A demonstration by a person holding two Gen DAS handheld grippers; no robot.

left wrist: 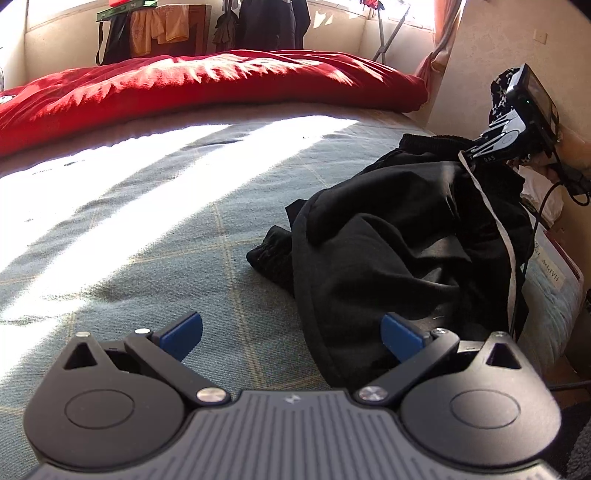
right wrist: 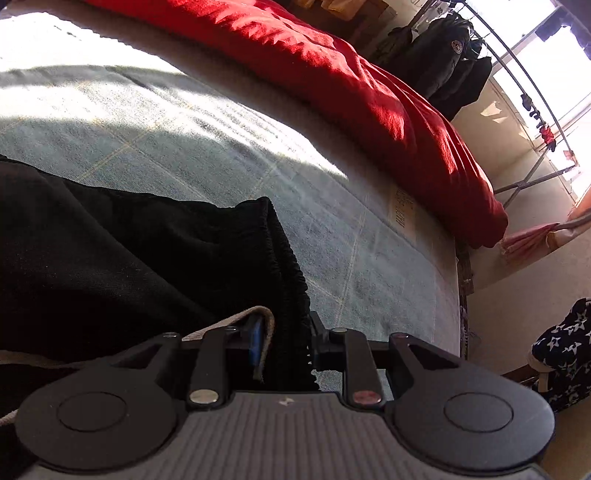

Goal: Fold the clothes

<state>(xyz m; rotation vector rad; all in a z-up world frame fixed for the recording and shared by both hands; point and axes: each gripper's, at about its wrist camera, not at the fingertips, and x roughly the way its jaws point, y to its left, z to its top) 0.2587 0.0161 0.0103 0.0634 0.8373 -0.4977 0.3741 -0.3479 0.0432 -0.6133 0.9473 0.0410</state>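
Note:
A black garment (left wrist: 399,251) with a white side stripe lies crumpled on the grey-blue bedspread (left wrist: 147,229), right of centre in the left wrist view. My left gripper (left wrist: 291,334) hovers open just in front of its near edge, the right blue pad touching the cloth. The right gripper (left wrist: 476,149) shows at the garment's far end, lifting it. In the right wrist view that right gripper (right wrist: 284,347) is shut on the black garment's (right wrist: 129,251) elastic waistband (right wrist: 288,258), with a pale drawstring beside the left pad.
A red duvet (left wrist: 207,88) lies bunched across the far side of the bed. Clothes hang on a rack (left wrist: 258,22) behind it. A wall (left wrist: 498,55) and the bed's edge with papers (left wrist: 554,273) stand at the right. Sunlit bedspread stretches left.

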